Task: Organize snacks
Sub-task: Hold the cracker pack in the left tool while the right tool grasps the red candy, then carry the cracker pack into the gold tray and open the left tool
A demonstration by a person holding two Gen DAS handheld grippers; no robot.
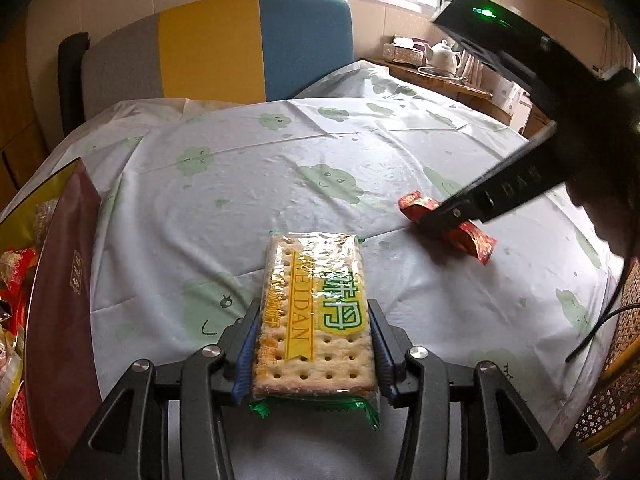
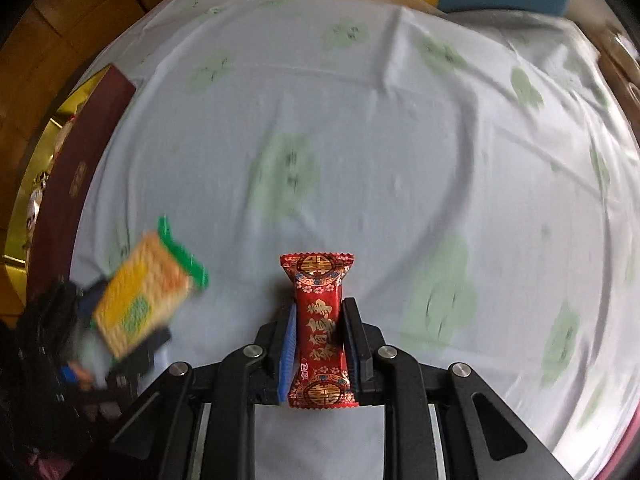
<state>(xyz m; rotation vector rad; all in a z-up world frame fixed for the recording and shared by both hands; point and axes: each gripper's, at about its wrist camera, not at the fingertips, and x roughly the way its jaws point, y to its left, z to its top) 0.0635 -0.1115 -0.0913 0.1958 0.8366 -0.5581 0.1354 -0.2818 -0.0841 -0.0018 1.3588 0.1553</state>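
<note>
At the far left of the left wrist view stands a dark maroon cardboard box (image 1: 66,304) with a gold-lined interior, red-wrapped snacks heaped inside it; its wall runs close along the left edge of the white plastic tablecloth with pale green cloud prints (image 1: 248,184); low in the centre of that frame the left gripper (image 1: 314,344) is part-way open, its blue-padded jaws pressed on both long sides of a clear-wrapped pack of pale square crackers with a yellow ribbon label and green end seals (image 1: 312,312) (the far end juts out past the fingertips, above the cloth); beyond it the cloth lies bare to the striped chair back; at right the right gripper (image 1: 438,222) points steeply down and is clamped nearly shut on a red foil candy with gold characters (image 1: 448,224), near the cloth's right edge; in the right wrist view the candy (image 2: 320,328) sits lengthwise between the jaws, squeezed at its waist.
</note>
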